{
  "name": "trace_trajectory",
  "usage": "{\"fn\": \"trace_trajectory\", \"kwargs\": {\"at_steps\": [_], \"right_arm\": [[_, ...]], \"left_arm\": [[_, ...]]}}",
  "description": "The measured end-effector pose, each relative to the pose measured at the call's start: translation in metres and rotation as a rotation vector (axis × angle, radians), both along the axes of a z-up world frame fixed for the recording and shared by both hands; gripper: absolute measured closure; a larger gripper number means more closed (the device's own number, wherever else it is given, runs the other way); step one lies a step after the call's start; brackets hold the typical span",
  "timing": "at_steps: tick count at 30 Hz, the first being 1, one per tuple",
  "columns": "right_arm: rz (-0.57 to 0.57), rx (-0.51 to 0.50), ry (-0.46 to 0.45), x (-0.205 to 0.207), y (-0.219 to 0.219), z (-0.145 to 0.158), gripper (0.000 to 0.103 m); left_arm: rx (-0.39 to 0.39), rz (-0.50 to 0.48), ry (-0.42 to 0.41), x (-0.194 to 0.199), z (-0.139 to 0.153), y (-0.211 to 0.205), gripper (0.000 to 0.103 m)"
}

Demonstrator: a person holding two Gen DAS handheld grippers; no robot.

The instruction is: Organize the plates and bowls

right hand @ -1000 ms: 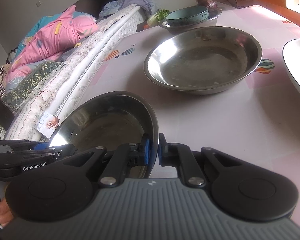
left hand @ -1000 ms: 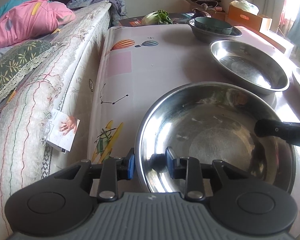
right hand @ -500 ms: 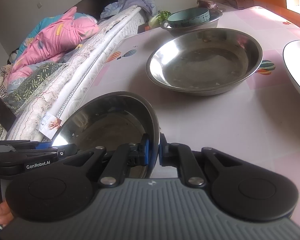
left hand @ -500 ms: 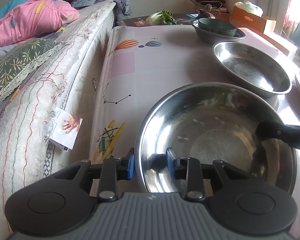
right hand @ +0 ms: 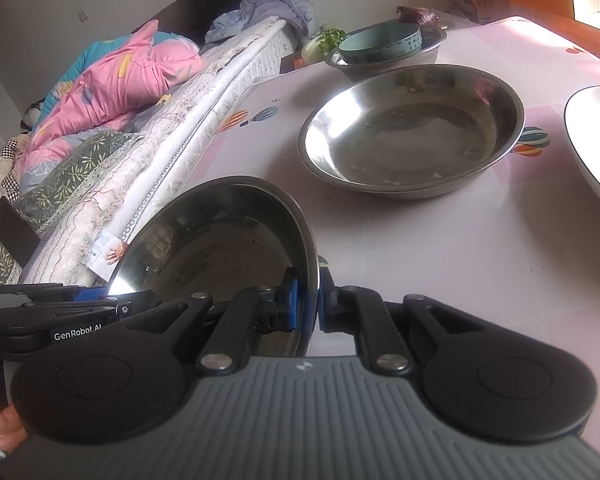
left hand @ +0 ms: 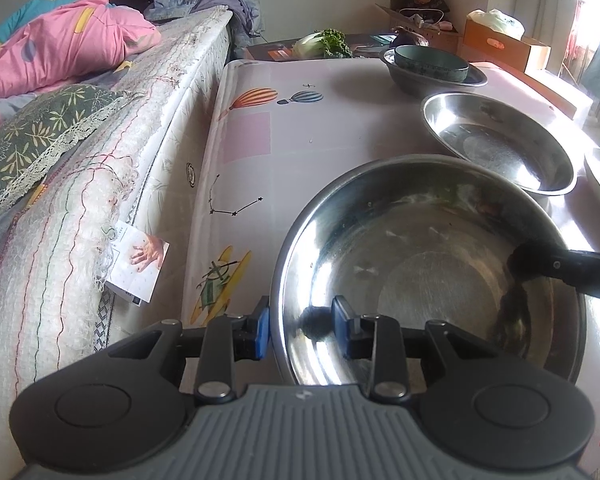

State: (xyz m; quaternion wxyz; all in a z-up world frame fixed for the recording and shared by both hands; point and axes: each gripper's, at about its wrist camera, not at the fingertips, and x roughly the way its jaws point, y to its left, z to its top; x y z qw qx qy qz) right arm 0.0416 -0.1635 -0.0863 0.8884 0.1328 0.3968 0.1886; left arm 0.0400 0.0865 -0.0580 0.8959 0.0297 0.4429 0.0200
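A large steel bowl (left hand: 428, 264) is held over the near part of the pink table (left hand: 300, 128) by both grippers. My left gripper (left hand: 300, 326) straddles its near-left rim with a gap at the inner pad; its grip is unclear. My right gripper (right hand: 308, 300) is shut on the bowl's right rim (right hand: 312, 248) and shows in the left wrist view as a black finger (left hand: 564, 268) over the rim. A second steel bowl (right hand: 412, 132) sits further back. Beyond it a teal bowl (right hand: 380, 42) rests inside another steel bowl (right hand: 432, 46).
A white plate (right hand: 596, 140) sits at the table's right. A bed with a pink quilt (left hand: 60, 48) runs along the table's left edge. Greens (left hand: 324, 42) and cardboard boxes (left hand: 500, 40) stand beyond the far end.
The held bowl and both grippers have shifted slightly toward the far bowls; the grips look unchanged.
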Motion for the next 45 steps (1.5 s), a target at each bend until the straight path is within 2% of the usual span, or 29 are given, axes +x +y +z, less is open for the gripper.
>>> {"fn": "trace_trajectory", "kwargs": {"at_steps": [30, 45], "right_arm": [[-0.020, 0.027, -0.033, -0.008, -0.012, 0.014, 0.092], [-0.081, 0.042, -0.063, -0.008, -0.041, 0.025, 0.093]], "left_arm": [[-0.005, -0.020, -0.025, 0.000, 0.013, -0.012, 0.071], [-0.010, -0.077, -0.052, 0.013, 0.025, -0.039, 0.071]]}}
